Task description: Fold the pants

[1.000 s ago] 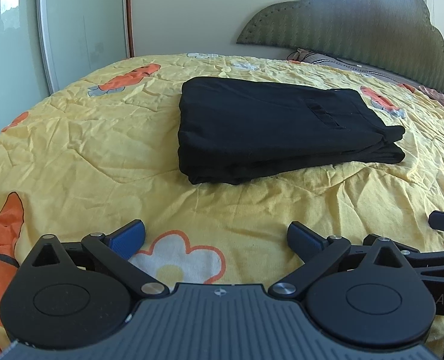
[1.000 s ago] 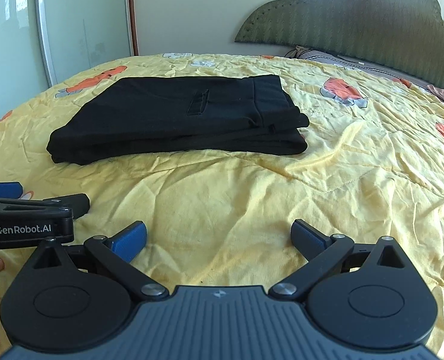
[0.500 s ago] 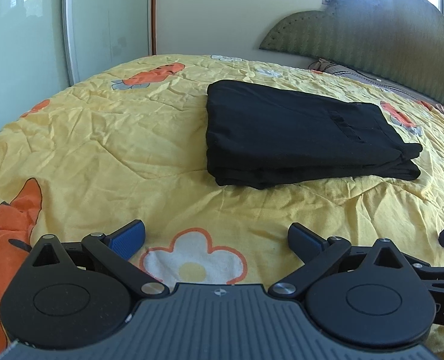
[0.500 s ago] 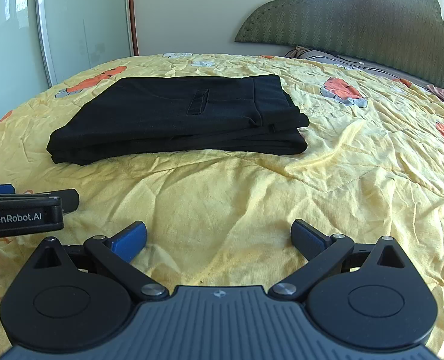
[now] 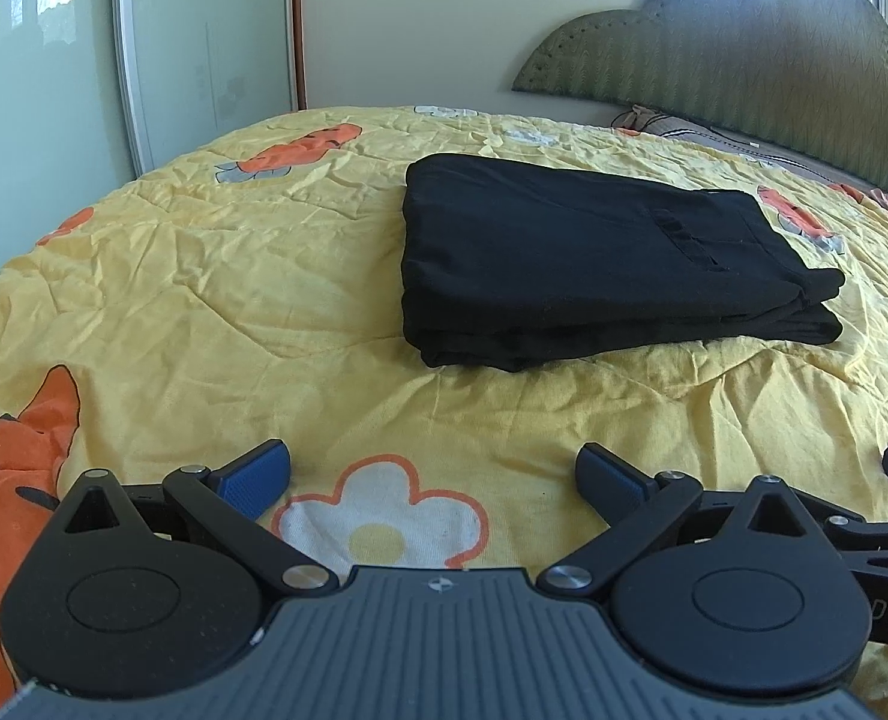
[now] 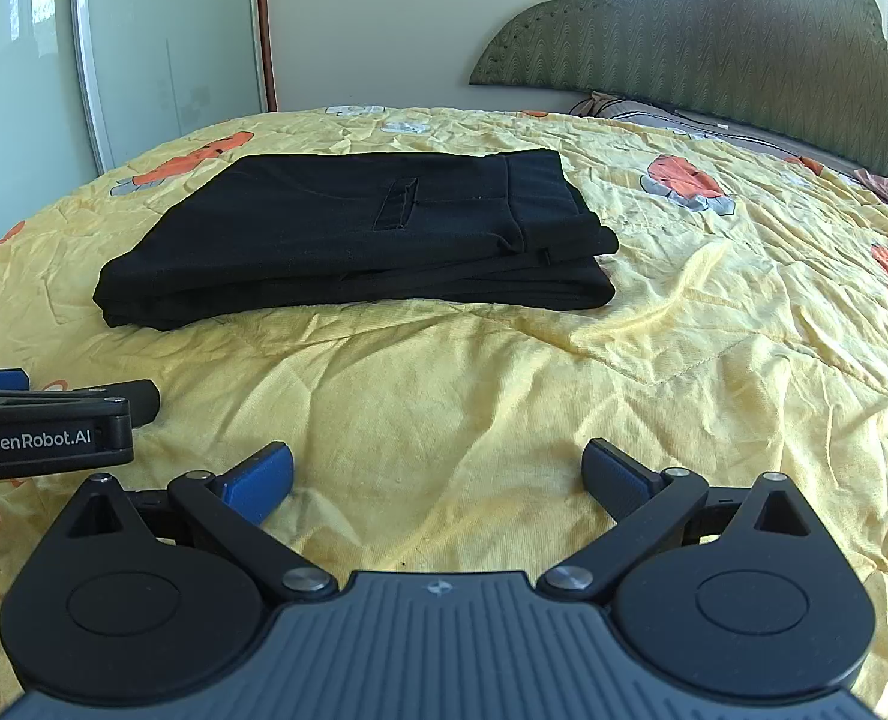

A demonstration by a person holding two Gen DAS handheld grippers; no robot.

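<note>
Black pants (image 5: 594,258) lie folded into a flat rectangular stack on the yellow bedspread (image 5: 204,300). They also show in the right wrist view (image 6: 360,240), with a back pocket facing up. My left gripper (image 5: 435,471) is open and empty, low over the bedspread, well short of the pants. My right gripper (image 6: 438,471) is open and empty, also short of the pants. The left gripper's side shows at the left edge of the right wrist view (image 6: 54,426).
A green padded headboard (image 6: 714,42) stands at the far right with pillows (image 6: 624,108) below it. A mirrored wardrobe door (image 6: 162,48) is at the far left. The bedspread is wrinkled, with orange and flower prints.
The left gripper has swung left and slightly back, so the pants sit further right in its view. The right gripper has barely moved. Both stay open.
</note>
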